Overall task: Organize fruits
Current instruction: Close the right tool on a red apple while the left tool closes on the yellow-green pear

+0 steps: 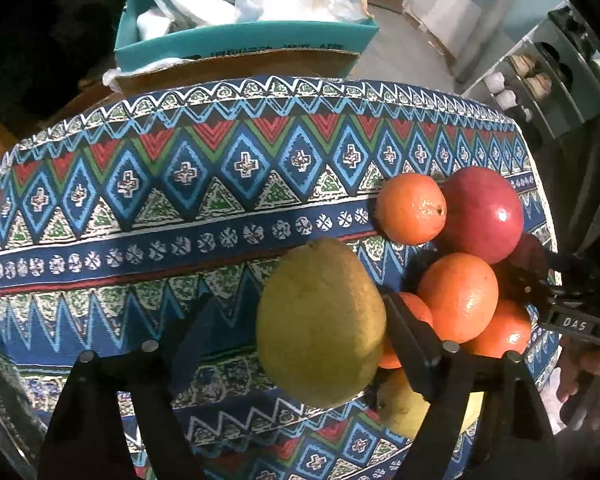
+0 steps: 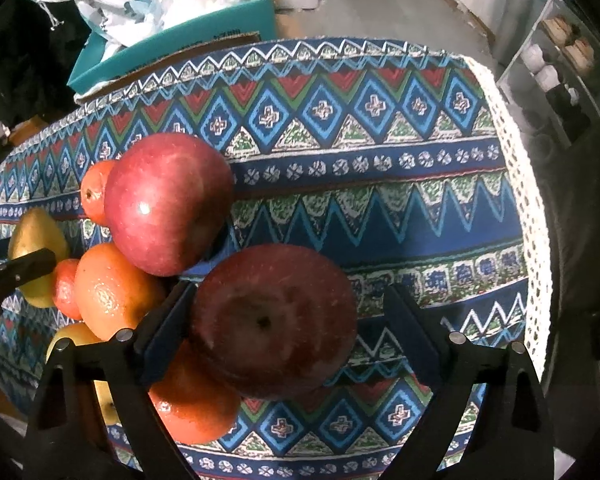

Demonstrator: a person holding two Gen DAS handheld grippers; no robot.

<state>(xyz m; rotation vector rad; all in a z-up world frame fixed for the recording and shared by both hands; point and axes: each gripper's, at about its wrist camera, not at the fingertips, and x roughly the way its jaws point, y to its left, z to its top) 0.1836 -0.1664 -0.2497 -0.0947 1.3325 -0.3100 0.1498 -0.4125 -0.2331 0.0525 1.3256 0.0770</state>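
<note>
A heap of fruit lies on the patterned tablecloth (image 1: 140, 208). In the left wrist view a green-yellow pear (image 1: 320, 320) sits between the fingers of my left gripper (image 1: 300, 304). The right pad touches the pear and the left pad stands a little off it. Beside it lie several oranges (image 1: 458, 296), a red apple (image 1: 482, 214) and a yellow pear (image 1: 404, 412). In the right wrist view my right gripper (image 2: 288, 292) straddles a dark red apple (image 2: 274, 320) from above, with a gap at the right pad. A second apple (image 2: 168, 204) and oranges (image 2: 112, 288) lie to its left.
A teal box (image 1: 240, 40) full of plastic bags stands beyond the table's far edge. A shelf unit (image 1: 540, 80) with jars is at the upper right. The cloth's lace hem (image 2: 536, 240) marks the table's right edge. A person's hand (image 1: 588, 384) shows at the right.
</note>
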